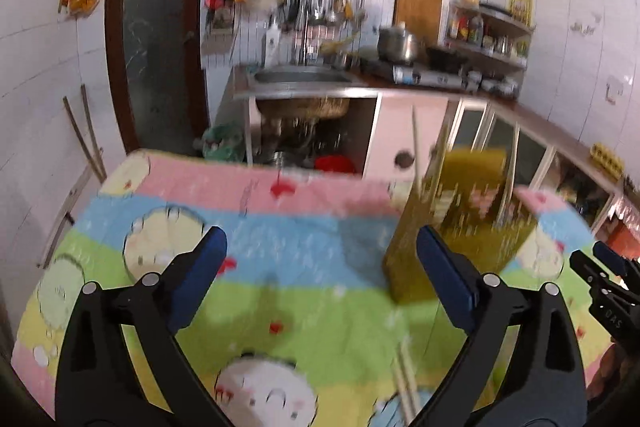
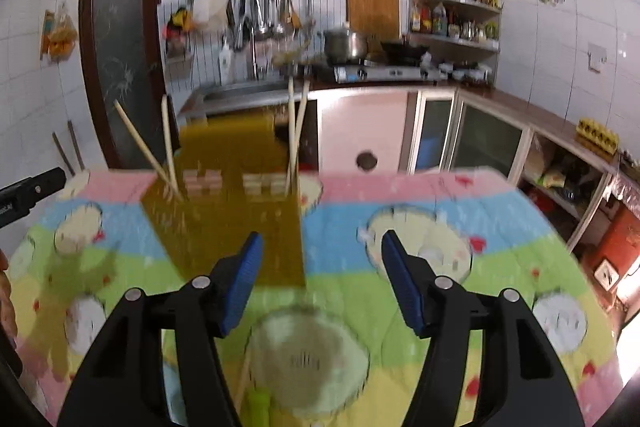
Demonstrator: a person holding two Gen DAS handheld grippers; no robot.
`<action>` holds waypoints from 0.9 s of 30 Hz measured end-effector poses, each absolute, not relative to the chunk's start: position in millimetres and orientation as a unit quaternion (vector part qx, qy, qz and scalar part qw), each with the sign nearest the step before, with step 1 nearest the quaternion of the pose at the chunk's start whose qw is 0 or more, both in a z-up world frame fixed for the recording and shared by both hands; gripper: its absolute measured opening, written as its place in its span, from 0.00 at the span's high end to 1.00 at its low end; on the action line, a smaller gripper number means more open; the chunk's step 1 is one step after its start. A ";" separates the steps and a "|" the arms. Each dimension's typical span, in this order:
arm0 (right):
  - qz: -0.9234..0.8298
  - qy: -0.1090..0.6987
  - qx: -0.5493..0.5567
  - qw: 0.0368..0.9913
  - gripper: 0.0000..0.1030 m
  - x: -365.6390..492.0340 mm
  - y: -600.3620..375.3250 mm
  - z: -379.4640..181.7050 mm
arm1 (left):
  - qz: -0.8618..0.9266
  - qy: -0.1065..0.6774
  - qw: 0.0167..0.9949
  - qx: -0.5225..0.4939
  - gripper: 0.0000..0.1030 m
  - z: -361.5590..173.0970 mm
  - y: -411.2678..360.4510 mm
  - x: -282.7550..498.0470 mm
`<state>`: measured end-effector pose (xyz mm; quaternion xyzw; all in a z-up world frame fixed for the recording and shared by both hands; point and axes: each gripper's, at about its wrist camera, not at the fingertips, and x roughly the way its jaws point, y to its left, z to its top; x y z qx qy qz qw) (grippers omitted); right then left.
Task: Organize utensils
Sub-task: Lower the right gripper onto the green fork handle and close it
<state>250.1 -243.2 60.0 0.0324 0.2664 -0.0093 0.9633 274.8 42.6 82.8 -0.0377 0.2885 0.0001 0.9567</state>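
Note:
A yellow-green utensil holder [image 1: 460, 223] stands on the cartoon-print table cloth [image 1: 240, 227], with several wooden chopsticks [image 1: 416, 151] standing in it. In the right wrist view the holder [image 2: 228, 211] has chopsticks [image 2: 294, 135] at both sides. A loose pair of chopsticks [image 1: 406, 383] lies on the cloth near me, seen also in the right wrist view [image 2: 242, 379] beside a green item [image 2: 258, 407]. My left gripper [image 1: 320, 267] is open and empty, left of the holder. My right gripper [image 2: 322, 267] is open and empty, just right of the holder; it also shows in the left wrist view [image 1: 600, 267].
Behind the table are a sink [image 1: 300, 77], a gas stove with a pot [image 2: 344, 45], cabinets [image 2: 440, 131] and a dark door [image 1: 156, 27]. The left gripper's tip [image 2: 32, 187] shows at the left edge of the right wrist view.

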 end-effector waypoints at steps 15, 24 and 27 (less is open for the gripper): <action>-0.008 0.346 0.066 0.936 0.35 221.7 -245.4 -21.4 | -0.025 0.403 0.915 -0.015 0.08 -25.6 3.9 258.5; -0.010 0.364 0.074 0.928 0.35 220.8 -246.8 -36.5 | -0.018 0.430 0.903 0.008 0.08 -50.9 -6.5 256.8; -0.011 0.369 0.071 0.927 0.35 220.8 -245.1 -37.2 | -0.019 0.431 0.902 0.006 0.08 -51.4 -6.9 256.0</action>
